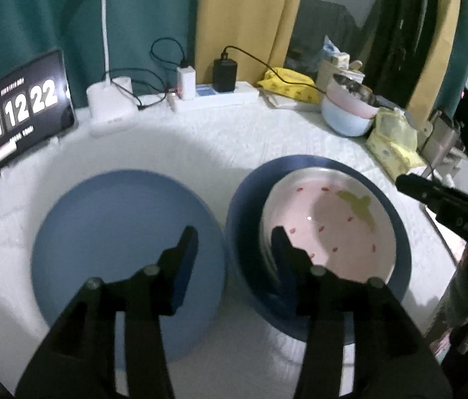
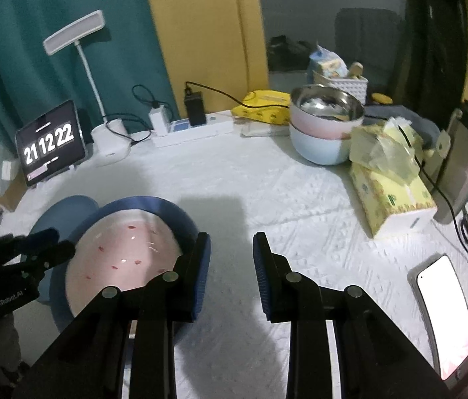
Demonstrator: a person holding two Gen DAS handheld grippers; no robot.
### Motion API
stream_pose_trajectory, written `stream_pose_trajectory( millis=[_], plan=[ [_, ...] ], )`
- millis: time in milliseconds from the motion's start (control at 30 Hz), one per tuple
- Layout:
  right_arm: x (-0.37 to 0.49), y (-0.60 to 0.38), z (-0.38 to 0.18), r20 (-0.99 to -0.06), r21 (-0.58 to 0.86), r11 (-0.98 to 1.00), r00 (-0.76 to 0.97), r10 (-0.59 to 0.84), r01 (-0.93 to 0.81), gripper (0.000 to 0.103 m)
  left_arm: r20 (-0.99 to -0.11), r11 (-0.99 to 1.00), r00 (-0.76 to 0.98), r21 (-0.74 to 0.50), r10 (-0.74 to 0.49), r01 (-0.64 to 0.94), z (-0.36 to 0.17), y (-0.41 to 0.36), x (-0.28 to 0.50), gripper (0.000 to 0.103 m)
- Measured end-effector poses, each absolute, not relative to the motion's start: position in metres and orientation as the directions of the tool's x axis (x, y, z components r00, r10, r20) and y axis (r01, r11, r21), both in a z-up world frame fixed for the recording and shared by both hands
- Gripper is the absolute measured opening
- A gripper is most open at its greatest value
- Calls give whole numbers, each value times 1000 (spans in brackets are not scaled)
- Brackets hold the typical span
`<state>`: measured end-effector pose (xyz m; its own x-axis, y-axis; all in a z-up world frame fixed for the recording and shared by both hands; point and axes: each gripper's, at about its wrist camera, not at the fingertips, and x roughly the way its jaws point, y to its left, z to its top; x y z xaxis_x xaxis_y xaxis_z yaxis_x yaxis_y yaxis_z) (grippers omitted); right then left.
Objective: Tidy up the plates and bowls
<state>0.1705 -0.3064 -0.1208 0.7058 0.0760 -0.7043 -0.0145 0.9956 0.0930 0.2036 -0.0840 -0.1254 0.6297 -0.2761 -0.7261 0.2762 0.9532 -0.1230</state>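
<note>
A light blue plate lies flat on the white cloth at the left. Beside it, a pink plate with red specks rests inside a dark blue plate. My left gripper is open and empty, above the gap between the two blue plates. My right gripper is open and empty, just right of the dark blue plate that holds the pink plate. The left gripper shows at the left edge of the right wrist view. Stacked bowls, steel over pink over pale blue, stand at the back right.
A tablet clock, a lamp base and a power strip with chargers line the back edge. Yellow tissue packs sit right of the bowls. A lit phone lies at the front right.
</note>
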Motion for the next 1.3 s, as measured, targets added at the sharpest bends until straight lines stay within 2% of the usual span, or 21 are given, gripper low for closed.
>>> stream_pose_trajectory(
  millis=[300,467,967,1300],
  plan=[
    [170,-335,-138,-716,164,986,689,112,10,28,-706,973,670,-132,-228,192,-123,-74,198,49],
    [171,-338,-151,-733,195,981,663,155,-13,28,-745,980,639,-114,-192,161,-138,-71,203,50],
    [179,-338,-174,-762,250,968,609,218,-34,28,-741,983,653,-47,-155,179,-142,-81,198,50],
    [172,-341,-152,-721,293,955,645,252,-45,28,-755,977,632,-55,-174,204,-142,-81,202,50]
  ],
)
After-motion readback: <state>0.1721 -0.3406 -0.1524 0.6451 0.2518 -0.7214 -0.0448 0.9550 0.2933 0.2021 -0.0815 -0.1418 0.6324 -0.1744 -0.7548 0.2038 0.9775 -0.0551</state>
